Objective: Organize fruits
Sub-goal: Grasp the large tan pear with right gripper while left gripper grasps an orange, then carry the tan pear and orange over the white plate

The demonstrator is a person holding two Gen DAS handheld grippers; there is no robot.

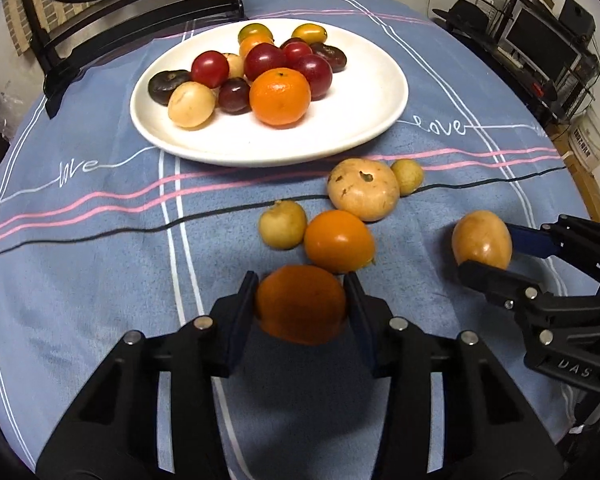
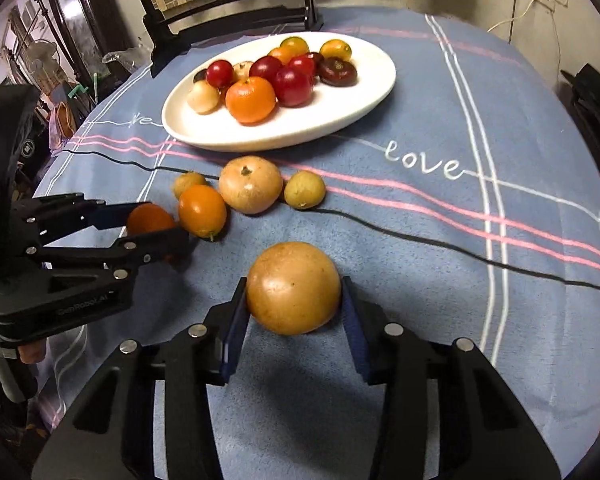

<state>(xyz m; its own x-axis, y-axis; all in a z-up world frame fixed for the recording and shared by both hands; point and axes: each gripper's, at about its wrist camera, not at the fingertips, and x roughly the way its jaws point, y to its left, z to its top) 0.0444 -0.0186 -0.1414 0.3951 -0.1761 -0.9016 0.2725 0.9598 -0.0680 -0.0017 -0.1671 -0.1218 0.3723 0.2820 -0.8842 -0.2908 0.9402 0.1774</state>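
Note:
My left gripper (image 1: pixel 301 286) is shut on a small orange (image 1: pixel 300 308) low over the blue cloth, both pads against its sides. In the right wrist view that orange (image 2: pixel 150 219) shows between the same fingers. My right gripper (image 2: pixel 294 286) is shut on a tan round fruit (image 2: pixel 292 288), also seen at the right of the left wrist view as the tan fruit (image 1: pixel 482 240). Between the grippers and the white plate (image 1: pixel 360 132) lie an orange fruit (image 1: pixel 339 240), a large pale fruit (image 1: pixel 363 190) and two small yellow fruits (image 1: pixel 283 224) (image 1: pixel 407 176). Several red, dark and orange fruits fill the plate.
The round table wears a blue striped cloth (image 1: pixel 100 240). A dark chair (image 1: pixel 60 60) stands behind the plate. Shelves with electronics (image 1: pixel 540 48) and a white bucket (image 1: pixel 592 136) stand beyond the table's right edge. A hand (image 2: pixel 32 350) holds the left gripper's handle.

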